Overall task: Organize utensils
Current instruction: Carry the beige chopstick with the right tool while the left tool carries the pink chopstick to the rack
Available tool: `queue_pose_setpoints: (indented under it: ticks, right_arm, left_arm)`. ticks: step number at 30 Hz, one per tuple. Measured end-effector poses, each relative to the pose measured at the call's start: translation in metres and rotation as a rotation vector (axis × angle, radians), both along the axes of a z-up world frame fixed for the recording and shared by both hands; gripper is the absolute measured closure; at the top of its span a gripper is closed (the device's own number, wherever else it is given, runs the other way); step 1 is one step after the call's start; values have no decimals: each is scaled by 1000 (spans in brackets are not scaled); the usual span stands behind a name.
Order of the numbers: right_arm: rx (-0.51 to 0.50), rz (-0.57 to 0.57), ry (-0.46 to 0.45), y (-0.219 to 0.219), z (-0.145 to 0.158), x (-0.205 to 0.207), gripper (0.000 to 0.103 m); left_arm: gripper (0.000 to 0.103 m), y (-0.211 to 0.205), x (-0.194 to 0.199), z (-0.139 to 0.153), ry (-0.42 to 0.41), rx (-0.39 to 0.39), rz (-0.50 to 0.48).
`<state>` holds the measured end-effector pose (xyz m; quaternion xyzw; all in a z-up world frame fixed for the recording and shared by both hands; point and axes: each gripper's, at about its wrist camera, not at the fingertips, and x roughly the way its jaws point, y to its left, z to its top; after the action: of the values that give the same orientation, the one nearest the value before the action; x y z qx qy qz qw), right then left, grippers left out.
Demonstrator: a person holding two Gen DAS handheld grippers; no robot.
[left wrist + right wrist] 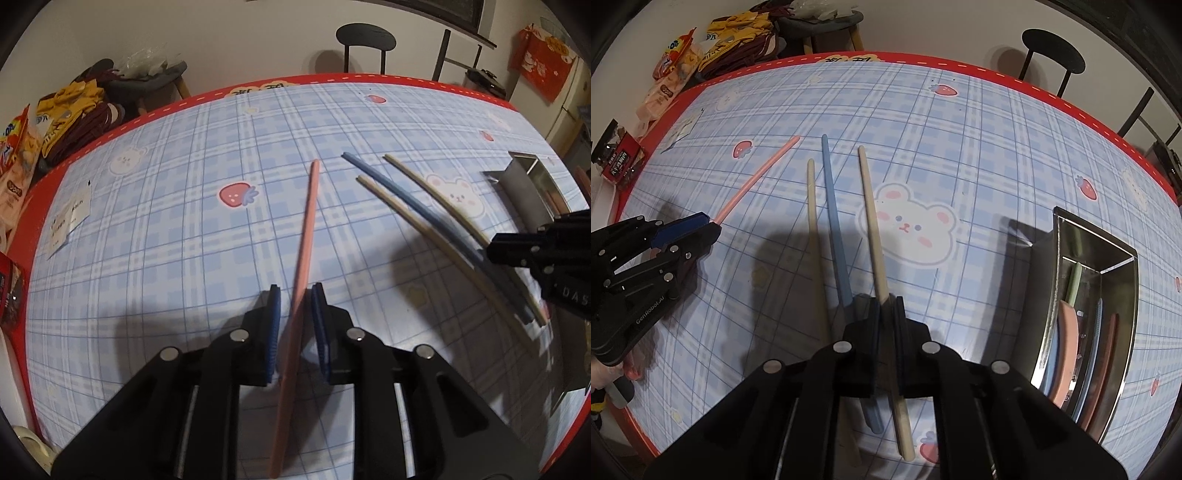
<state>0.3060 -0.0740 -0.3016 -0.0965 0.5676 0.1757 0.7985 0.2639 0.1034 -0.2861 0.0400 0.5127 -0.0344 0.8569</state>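
Tongs come first: the left tongs (pixel 295 295) straddle the pink chopstick (pixel 304 240), the blue pads a little apart with the stick between them, touching the right-hand pad; whether it is truly pinched cannot be told. The right tongs (pixel 886 306) are nearly closed about the near part of a cream chopstick (pixel 871 221), apparently gripping it.

Each stick runs along its own tongs, long axis near to far. The pink one points away, leaning slightly right in the left wrist view; the held cream one points away and a little left. Just left of it lie a blue chopstick (pixel 833 214) and a second cream chopstick (pixel 811 206), roughly parallel on the plaid tabletop (pixel 997 147).

Right of the group, well apart, stands a steel tray (pixel 1123 258) already holding pink, blue and green utensils.

The step in hand looks like picking up loose chopsticks. The next move likely calls for lifting each clear, carrying it right, and turning it to lie along the tray's length before release.
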Motion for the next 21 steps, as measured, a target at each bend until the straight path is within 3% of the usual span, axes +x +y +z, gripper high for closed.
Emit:
queue_pose_setpoints:
  ticks: [4, 14, 21]
  right_arm:
    - [15, -4, 13, -4, 0, 0, 95]
    - [134, -47, 16, -14, 12, -12, 97]
    - [277, -120, 13, -34, 32, -33, 97]
  left_arm:
    - [93, 10, -1, 1, 9, -50, 11]
    - [93, 55, -46, 8, 23, -386, 226]
    - [93, 64, -88, 21, 7, -513, 316]
